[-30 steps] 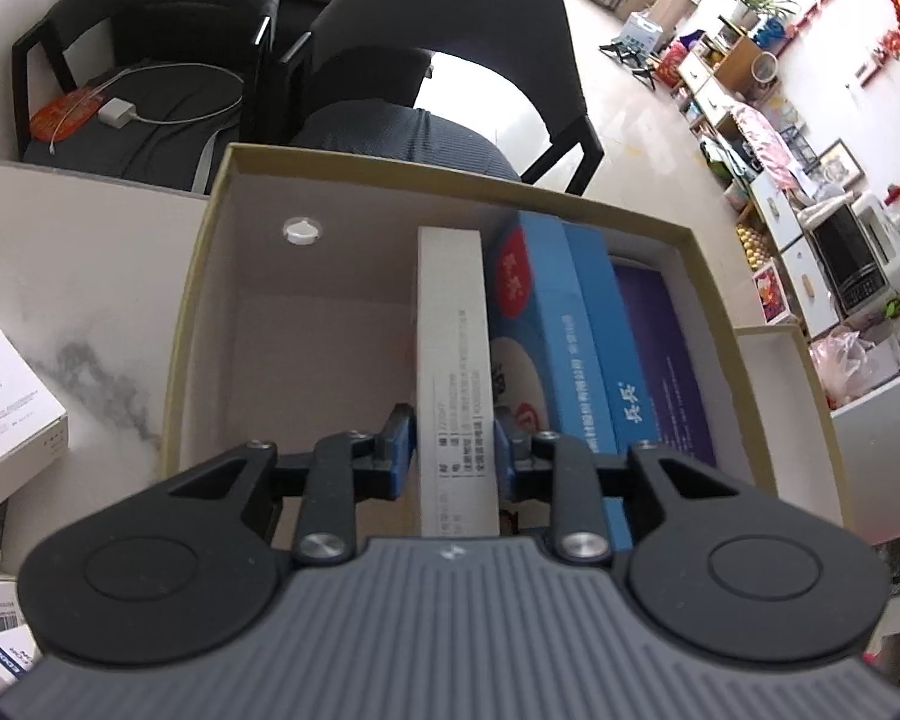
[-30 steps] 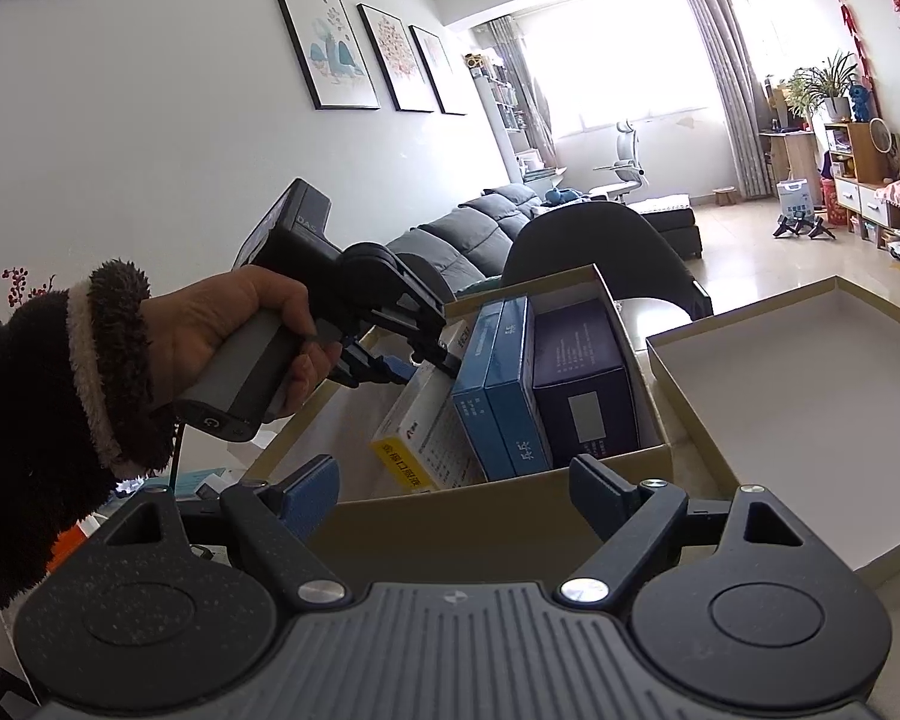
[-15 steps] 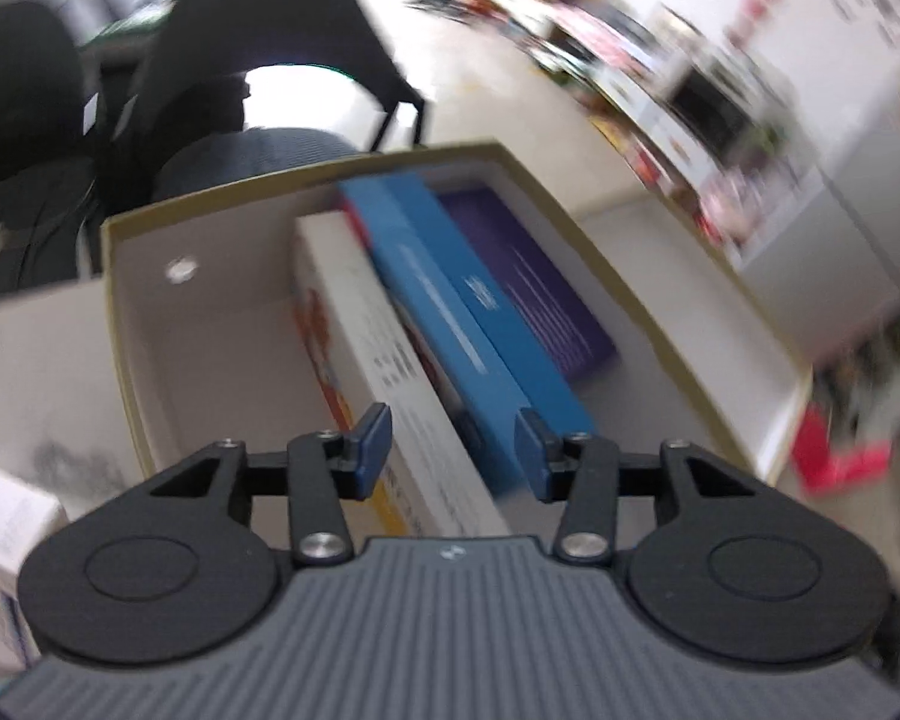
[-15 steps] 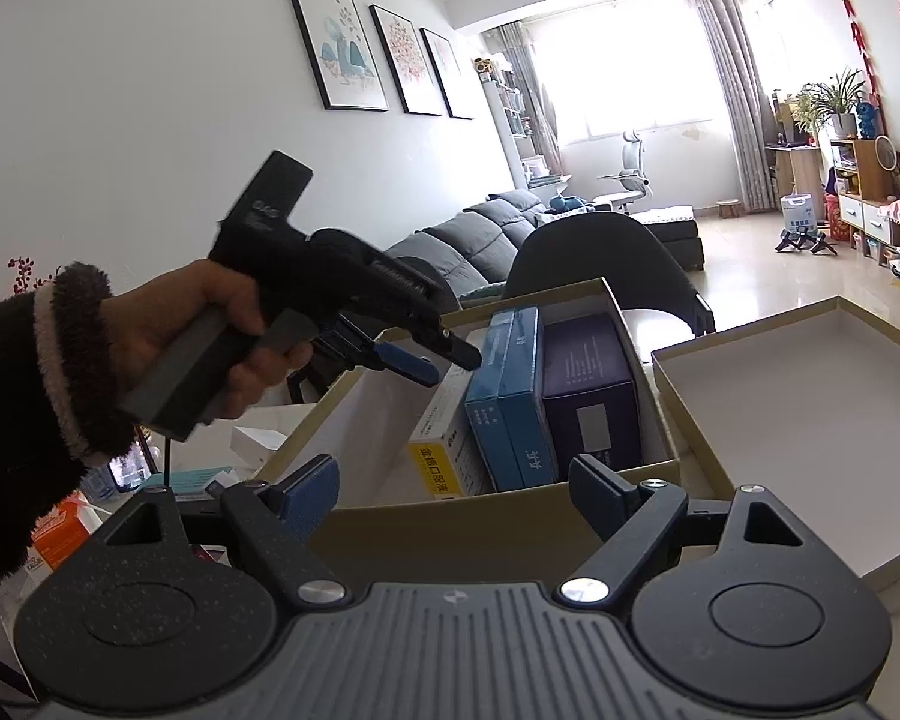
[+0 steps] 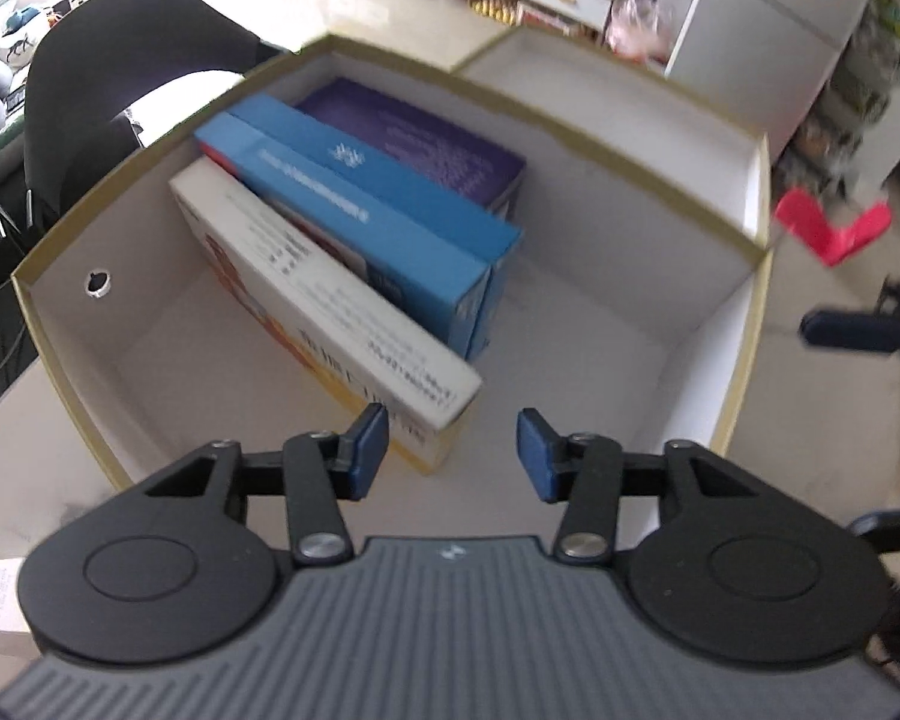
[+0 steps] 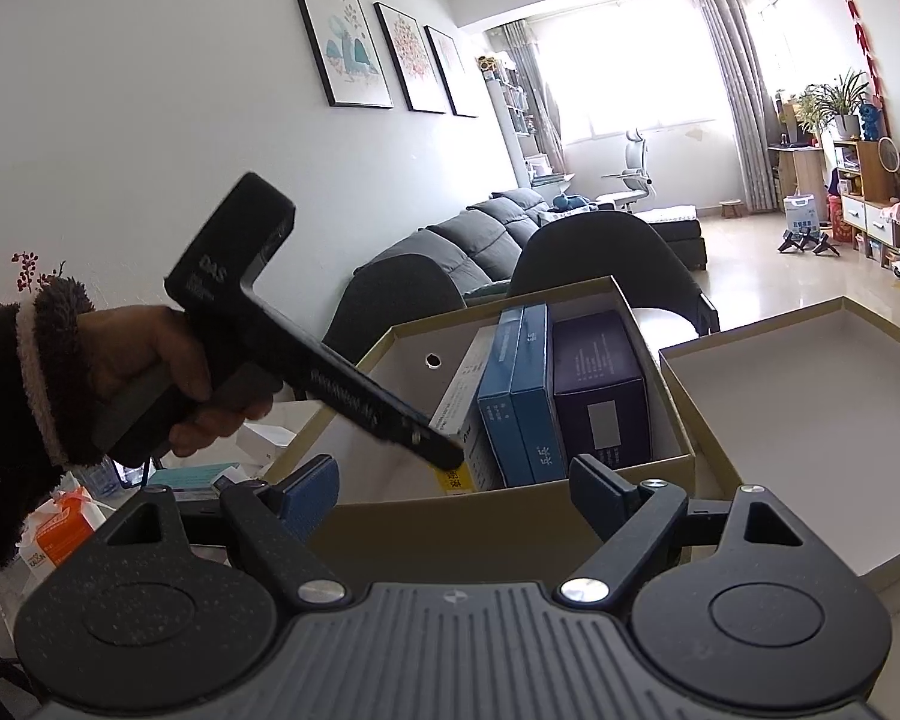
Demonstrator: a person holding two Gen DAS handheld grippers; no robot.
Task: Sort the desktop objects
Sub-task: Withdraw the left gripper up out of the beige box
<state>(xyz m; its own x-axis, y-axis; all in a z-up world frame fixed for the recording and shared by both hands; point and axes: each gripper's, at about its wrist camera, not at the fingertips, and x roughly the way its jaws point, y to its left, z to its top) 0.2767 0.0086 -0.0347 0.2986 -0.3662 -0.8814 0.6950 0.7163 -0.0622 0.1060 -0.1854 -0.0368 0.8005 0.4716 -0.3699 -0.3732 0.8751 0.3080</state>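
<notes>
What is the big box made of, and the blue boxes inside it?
The big box looks like stiff cardboard: thin straight walls, matte white inside, a dull gold rim and outside, with a hole punched clean through one wall. The blue boxes look like thin printed card with a slight sheen, sharp folded edges and printing on the sides.

The left tongs (image 5: 451, 453) are black with blue pads (image 5: 369, 450) and a grey ribbed body. Just ahead of them stands a white box (image 5: 342, 306) with grey print and an orange-and-yellow side. Beyond it are two bright blue boxes (image 5: 360, 210) with white lettering, then a dark purple box (image 5: 426, 141) with fine pale print. All sit in a carton (image 5: 744, 324) that is white inside with an olive-gold rim and outer wall. The right tongs (image 6: 453, 495) are likewise black with blue pads (image 6: 312, 489). Left of them, a dark fuzzy sleeve (image 6: 6, 414) has a pale pink cuff edge, and an orange-and-white pack (image 6: 54, 525) lies below it. The tabletop (image 5: 24, 450) beside the left tongs is whitish with grey marbling.
</notes>
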